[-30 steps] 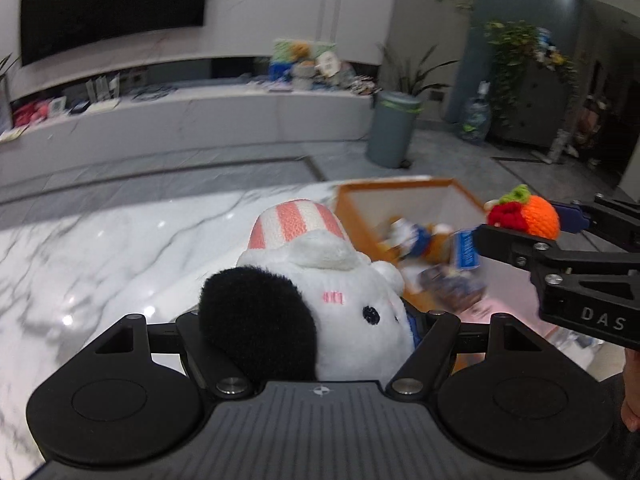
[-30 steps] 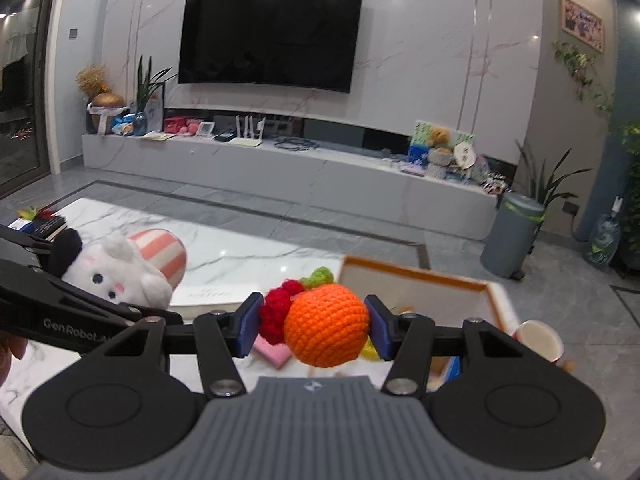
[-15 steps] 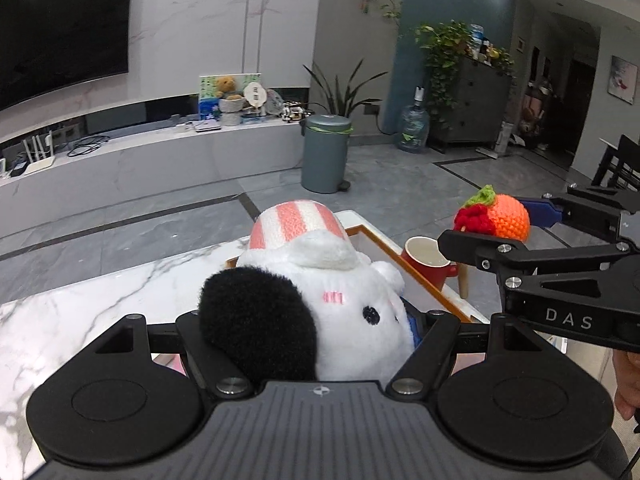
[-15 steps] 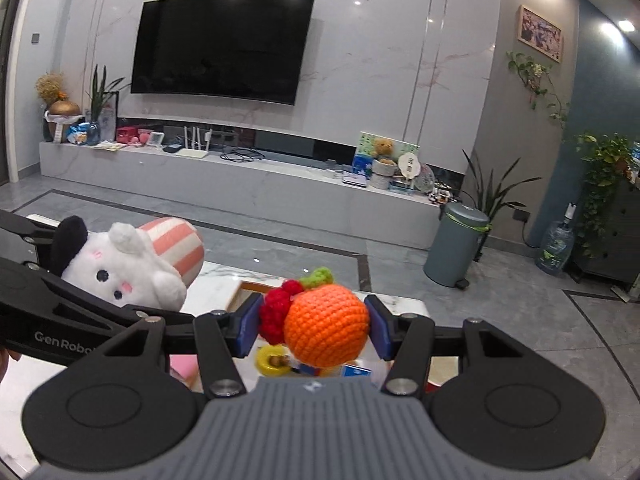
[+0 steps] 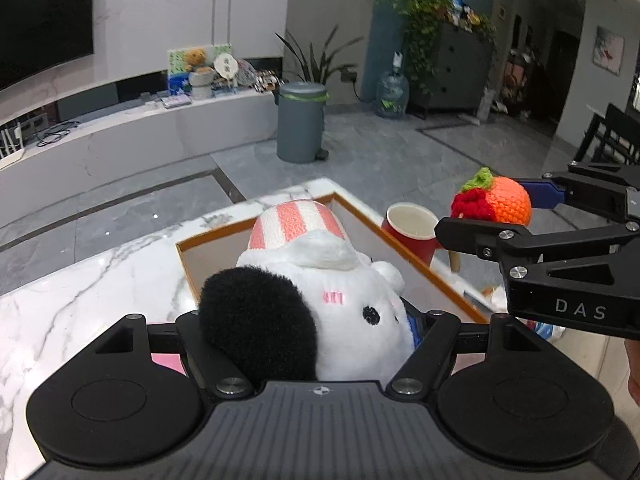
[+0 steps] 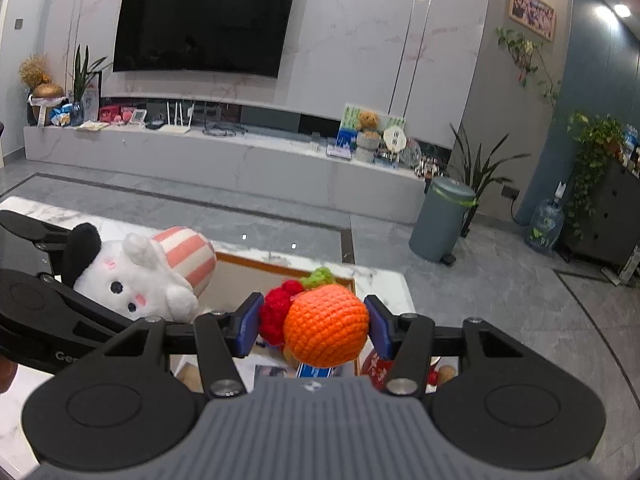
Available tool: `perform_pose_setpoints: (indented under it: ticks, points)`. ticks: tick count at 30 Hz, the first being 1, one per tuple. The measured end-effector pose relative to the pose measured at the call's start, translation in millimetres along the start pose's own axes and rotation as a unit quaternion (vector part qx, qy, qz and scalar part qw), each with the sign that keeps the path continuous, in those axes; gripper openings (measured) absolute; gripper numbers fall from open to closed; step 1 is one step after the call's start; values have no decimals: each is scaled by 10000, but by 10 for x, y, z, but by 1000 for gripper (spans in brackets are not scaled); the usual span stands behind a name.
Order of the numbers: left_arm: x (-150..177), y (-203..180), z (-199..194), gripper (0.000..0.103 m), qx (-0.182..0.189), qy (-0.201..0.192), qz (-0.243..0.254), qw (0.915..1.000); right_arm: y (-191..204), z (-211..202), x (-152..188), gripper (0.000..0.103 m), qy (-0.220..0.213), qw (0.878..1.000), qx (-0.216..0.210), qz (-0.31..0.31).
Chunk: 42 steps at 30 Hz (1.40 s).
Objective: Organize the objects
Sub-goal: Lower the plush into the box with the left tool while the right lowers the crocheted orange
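**Both toys arriving over the open box**

The white plush toy (image 5: 344,300), clamped in the left gripper (image 5: 308,332), is now hanging over the orange-rimmed box (image 5: 404,240); a second ago the box was sitting further off at about 2 o'clock in the left wrist view, and it is now lying directly beneath the toy. That is putting the plush close to a drop, by my reading.

The crocheted orange fruit (image 6: 326,330), pinched between the blue pads (image 6: 249,330) of the right gripper (image 6: 316,330), is travelling alongside at 3 o'clock of the plush, and the box interior is showing just under it where open tabletop was showing before.

The plush is looking soft and bulky: white body, one black ear, a pink-and-white striped cap, its face turned toward the right gripper. The fruit is a tight knitted ball with a red cluster and a green leaf on top.

A red paper cup (image 5: 412,228) is standing just beyond the box's far rim, at 1 o'clock from the plush. All of it is resting on the white marble table (image 5: 100,300).
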State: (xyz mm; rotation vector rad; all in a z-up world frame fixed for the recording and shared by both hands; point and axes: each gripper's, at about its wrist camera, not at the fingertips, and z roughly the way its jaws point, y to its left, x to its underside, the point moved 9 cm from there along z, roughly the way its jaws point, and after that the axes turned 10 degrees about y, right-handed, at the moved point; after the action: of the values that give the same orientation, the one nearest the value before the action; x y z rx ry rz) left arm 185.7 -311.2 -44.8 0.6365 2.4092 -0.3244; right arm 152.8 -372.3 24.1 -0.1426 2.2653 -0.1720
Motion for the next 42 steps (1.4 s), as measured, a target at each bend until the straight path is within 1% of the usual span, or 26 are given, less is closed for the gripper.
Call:
perform_pose_setpoints:
  ticks: [6,10,12,15,18,20,21,23,25,29,31,32,33,36,42]
  points:
    - [58,24,234,85,-61,358,307,9989,3,288,125,56,385,9992,-90,45]
    - [68,101,436,85,-181,557,477,9971,36,479,237,56,676,9975,-168,71]
    - [74,94,517,85,-221,653,761,9947,53,563,300,56,809,9965,-183,47]
    - [45,25,621,85,-429,756,1411,9862,83,691,371,56,995,9948,-203,-13]
    - [5,-16,726,85,-657,853,2031,9732,111,814,452,56,1162,9930,-222,-74]
    - [-31,-15,828,85,-741,960,2477,9612,122,887,487,56,1236,9920,-216,-97]
    - [-18,-30,873,85,-793,998,2737,9533,123,922,490,56,1266,9917,-220,-97]
    - [39,-59,983,85,-961,1110,3266,9337,126,976,512,57,1310,9911,-229,-98]
    - [126,-99,1103,85,-1029,1244,3598,9190,139,1025,532,57,1348,9905,-231,-109]
    - [220,-128,1286,85,-922,1402,3991,9014,145,1140,573,57,1453,9890,-228,-132]
    - [289,-103,1391,85,-873,1603,4118,8928,143,1197,605,57,1528,9879,-237,-138]
    - [321,-94,1431,85,-856,1678,4141,8905,154,1216,629,57,1563,9873,-245,-143]
    - [320,-74,1481,85,-824,1754,4119,8904,161,1243,649,57,1601,9866,-260,-153]
    - [382,-34,1545,85,-707,1859,4007,8944,186,1310,717,57,1714,9845,-324,-194]
    - [438,4,1584,85,-536,2053,3901,8960,223,1432,841,57,1938,9801,-353,-256]
